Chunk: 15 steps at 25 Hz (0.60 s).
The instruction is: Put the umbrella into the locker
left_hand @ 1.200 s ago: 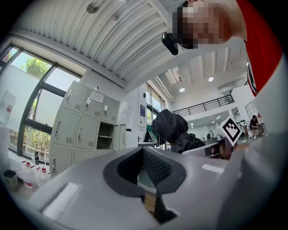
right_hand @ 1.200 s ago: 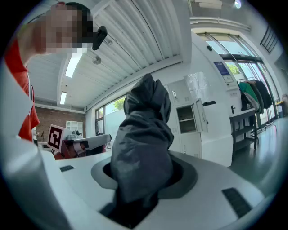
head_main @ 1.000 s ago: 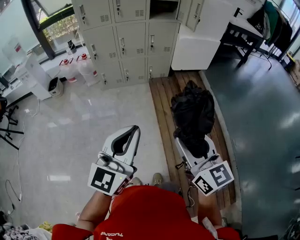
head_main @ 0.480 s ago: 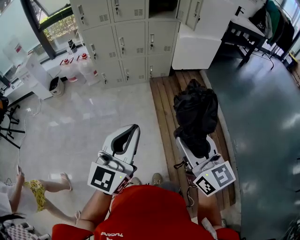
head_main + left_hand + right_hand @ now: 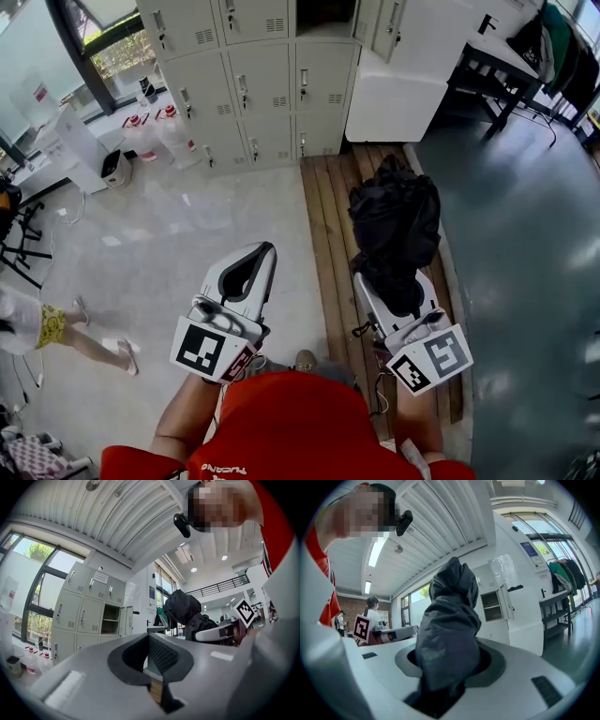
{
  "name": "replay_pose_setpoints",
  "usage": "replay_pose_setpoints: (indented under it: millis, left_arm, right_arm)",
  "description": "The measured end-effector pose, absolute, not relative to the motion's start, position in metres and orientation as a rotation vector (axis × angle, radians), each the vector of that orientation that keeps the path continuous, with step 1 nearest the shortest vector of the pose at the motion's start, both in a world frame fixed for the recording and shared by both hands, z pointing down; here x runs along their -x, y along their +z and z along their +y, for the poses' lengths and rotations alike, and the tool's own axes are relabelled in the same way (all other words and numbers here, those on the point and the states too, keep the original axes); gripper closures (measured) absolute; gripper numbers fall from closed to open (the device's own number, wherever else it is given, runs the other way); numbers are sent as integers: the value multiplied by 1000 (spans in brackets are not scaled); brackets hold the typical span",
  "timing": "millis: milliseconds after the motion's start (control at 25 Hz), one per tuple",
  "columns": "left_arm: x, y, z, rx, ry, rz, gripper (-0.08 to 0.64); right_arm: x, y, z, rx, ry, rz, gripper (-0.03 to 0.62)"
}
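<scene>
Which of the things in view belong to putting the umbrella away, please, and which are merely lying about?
For the job: black folded fabric umbrella, held in the right gripper; grey metal lockers, one compartment open.
Lying about: white plastic jugs with red caps; dark hanging clothes.

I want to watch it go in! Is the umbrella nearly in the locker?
Done: the black umbrella is picked up, clamped in the right gripper jaws. In hand: it is held out toward the open locker, which is some way off. Left: get there and put it inside.
</scene>
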State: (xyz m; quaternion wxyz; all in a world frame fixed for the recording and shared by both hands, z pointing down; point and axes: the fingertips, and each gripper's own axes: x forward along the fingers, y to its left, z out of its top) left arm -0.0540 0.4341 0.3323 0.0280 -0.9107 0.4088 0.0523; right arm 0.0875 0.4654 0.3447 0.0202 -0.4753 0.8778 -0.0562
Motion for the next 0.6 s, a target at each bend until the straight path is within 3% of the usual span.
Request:
replay_pose_setpoints:
  millis: [600]
  left_arm:
    - [44, 334, 351, 2787, 165, 1299, 555]
  right_arm:
    - [-94, 350, 382, 1443, -158, 2789, 399]
